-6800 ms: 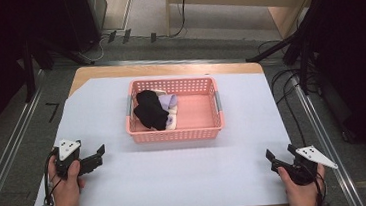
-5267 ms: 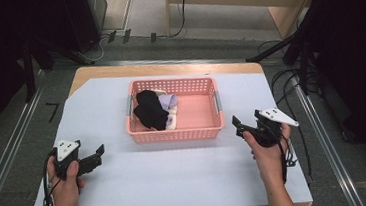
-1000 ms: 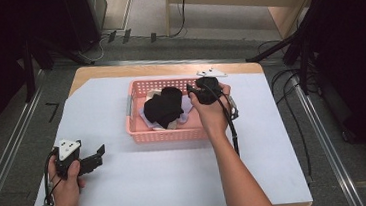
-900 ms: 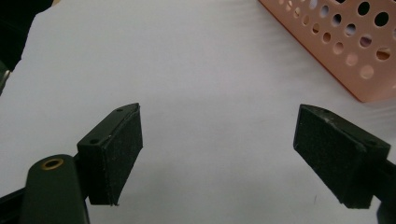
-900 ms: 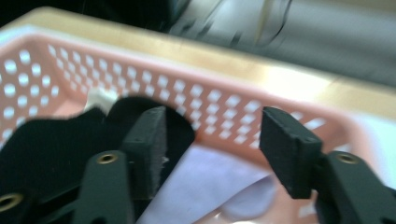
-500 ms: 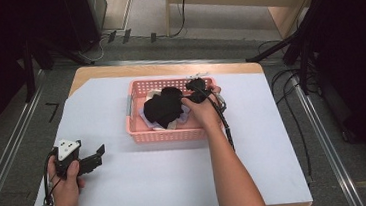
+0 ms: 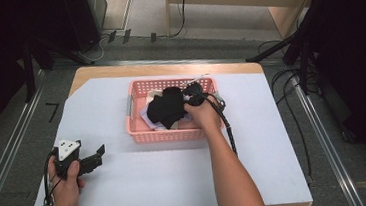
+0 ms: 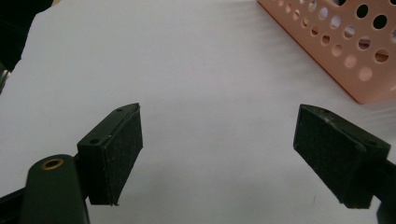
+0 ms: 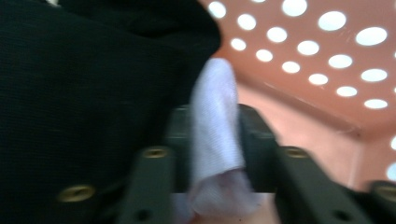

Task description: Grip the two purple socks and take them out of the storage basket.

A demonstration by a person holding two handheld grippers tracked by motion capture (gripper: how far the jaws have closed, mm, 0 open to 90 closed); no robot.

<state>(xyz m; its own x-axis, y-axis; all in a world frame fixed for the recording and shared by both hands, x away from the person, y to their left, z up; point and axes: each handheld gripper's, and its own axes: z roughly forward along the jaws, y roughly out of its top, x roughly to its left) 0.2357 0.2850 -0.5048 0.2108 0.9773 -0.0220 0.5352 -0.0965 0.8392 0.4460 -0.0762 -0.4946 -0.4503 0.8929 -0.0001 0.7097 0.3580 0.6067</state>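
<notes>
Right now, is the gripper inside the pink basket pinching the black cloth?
No: the right gripper pinches a pale cloth; the black cloth lies beside it.

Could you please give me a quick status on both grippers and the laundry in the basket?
Right gripper just closed on pale cloth inside pink basket. Left gripper open over white sheet, idle. Black garment crowds the pale cloth.

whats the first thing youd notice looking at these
The pink perforated plastic basket at the middle of the white-covered table draws the eye, with a crumpled black cloth heaped inside it. The right gripper reaches into the basket, its jaws just closed on a fold of pale lilac cloth beside the black one. The left gripper rests open over bare table at the near left.
</notes>
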